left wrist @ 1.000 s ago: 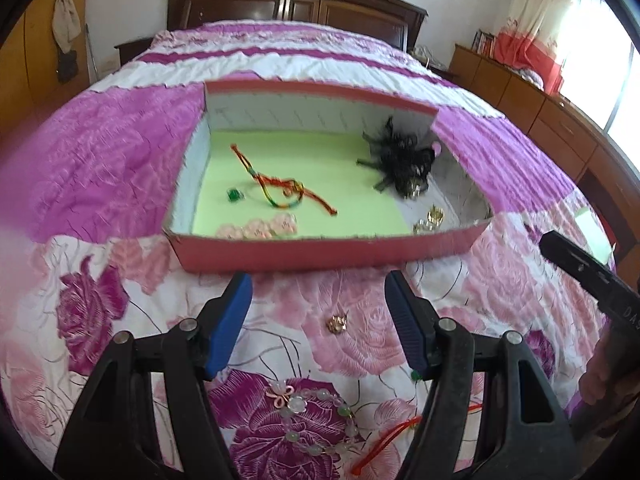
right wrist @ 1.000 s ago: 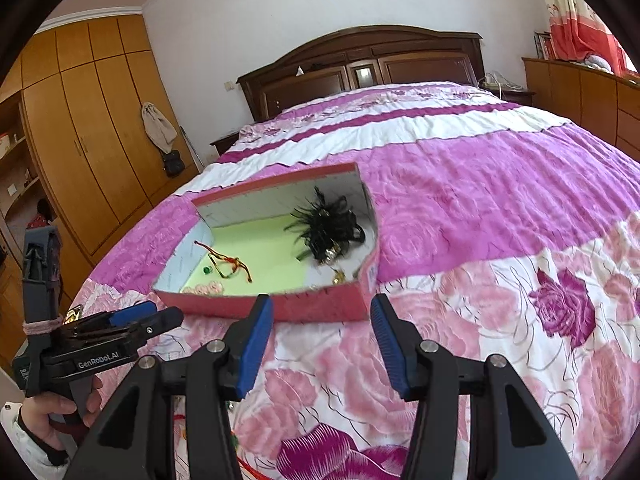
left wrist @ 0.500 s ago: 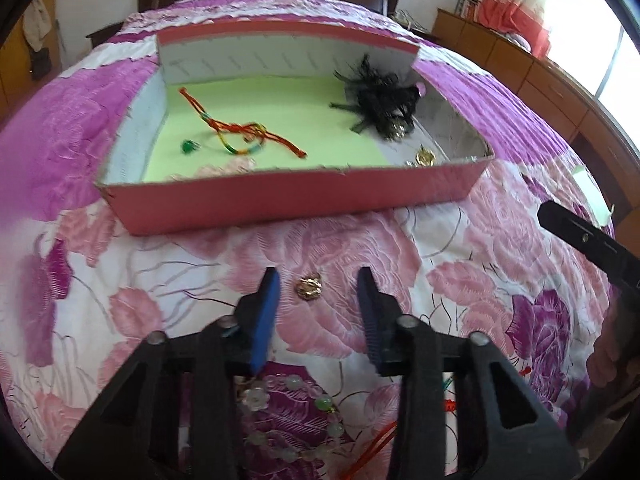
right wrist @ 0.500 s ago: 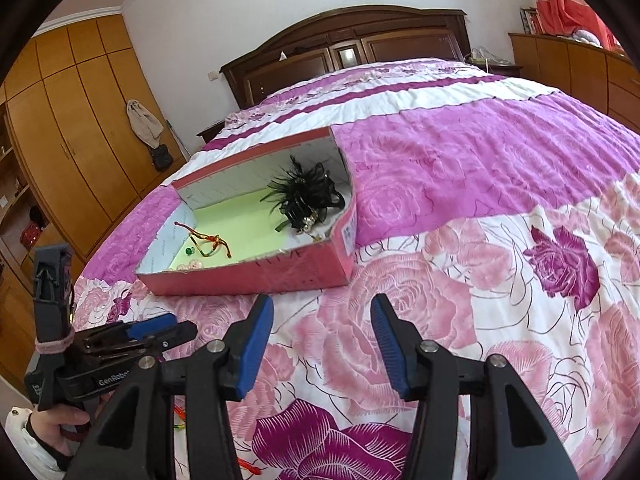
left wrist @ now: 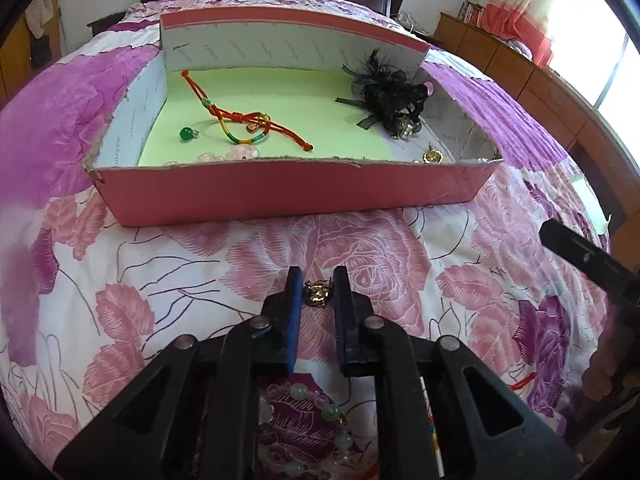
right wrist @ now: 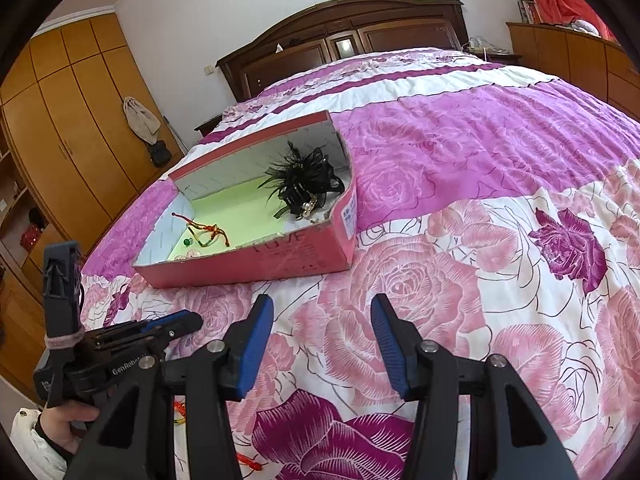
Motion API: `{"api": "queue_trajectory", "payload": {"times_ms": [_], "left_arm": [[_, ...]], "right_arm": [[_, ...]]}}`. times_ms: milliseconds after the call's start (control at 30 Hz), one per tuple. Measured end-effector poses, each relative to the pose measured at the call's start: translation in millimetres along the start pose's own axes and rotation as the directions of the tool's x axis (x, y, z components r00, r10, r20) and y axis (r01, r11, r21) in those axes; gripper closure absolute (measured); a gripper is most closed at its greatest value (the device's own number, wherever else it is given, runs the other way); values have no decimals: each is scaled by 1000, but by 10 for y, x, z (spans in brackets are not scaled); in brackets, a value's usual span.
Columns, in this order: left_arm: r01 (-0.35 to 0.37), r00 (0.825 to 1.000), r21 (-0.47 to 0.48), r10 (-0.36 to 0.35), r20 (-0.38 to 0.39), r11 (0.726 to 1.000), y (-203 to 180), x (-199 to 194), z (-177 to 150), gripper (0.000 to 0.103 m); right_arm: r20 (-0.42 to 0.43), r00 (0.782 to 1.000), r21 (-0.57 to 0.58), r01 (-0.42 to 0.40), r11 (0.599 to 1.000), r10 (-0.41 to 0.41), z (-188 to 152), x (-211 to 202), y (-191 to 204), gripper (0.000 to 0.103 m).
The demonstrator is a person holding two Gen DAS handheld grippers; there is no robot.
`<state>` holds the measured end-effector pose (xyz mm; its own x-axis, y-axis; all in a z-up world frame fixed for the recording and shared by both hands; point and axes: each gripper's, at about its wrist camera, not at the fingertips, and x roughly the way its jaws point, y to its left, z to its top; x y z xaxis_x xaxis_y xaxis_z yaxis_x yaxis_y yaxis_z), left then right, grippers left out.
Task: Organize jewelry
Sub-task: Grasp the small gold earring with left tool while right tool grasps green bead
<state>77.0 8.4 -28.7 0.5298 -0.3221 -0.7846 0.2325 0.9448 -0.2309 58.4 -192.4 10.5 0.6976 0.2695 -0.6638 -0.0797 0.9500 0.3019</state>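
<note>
A small gold ornament (left wrist: 318,293) lies on the floral bedspread, between the blue pads of my left gripper (left wrist: 318,284), whose jaws have closed in on it from both sides. Behind it stands a shallow red box (left wrist: 280,194) with a green floor, holding a red braided cord (left wrist: 244,118), a green bead (left wrist: 186,134), a black feather hairpiece (left wrist: 390,94) and another gold piece (left wrist: 432,156). A pale bead bracelet (left wrist: 316,416) lies under my left gripper. My right gripper (right wrist: 322,342) is open and empty above the bedspread, in front of the box (right wrist: 280,256).
A red cord (left wrist: 524,380) lies on the bedspread at the right. The bed's wooden headboard (right wrist: 344,44) is far behind, wardrobes (right wrist: 68,140) to the left, a low cabinet (left wrist: 520,68) along the right. My left gripper also shows in the right wrist view (right wrist: 176,322).
My left gripper moved forward and down to the gold ornament and its jaws narrowed from wide open to either side of it. The right gripper drifted slightly back and stayed open.
</note>
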Motion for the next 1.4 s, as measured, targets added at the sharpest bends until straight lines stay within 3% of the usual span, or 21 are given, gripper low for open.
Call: {"api": "queue_trajectory", "payload": {"times_ms": [600, 933, 1067, 1200, 1400], "left_arm": [[-38, 995, -27, 41, 89, 999, 189, -400, -36, 96], [-29, 995, -54, 34, 96, 998, 281, -418, -94, 96], [-27, 995, -56, 32, 93, 998, 278, -403, -101, 96], [-29, 995, -54, 34, 91, 998, 268, -400, -105, 96], [-30, 995, -55, 35, 96, 998, 252, -427, -99, 96]], "right_arm": [[-123, 991, -160, -71, 984, 51, -255, 156, 697, 50], [-238, 971, -233, -93, 968, 36, -435, 441, 919, 78], [-262, 964, -257, -109, 960, 39, -471, 511, 981, 81], [-278, 959, -259, -127, 958, 52, -491, 563, 1001, 90], [-266, 960, -231, -151, 961, 87, -474, 517, 971, 90]]}}
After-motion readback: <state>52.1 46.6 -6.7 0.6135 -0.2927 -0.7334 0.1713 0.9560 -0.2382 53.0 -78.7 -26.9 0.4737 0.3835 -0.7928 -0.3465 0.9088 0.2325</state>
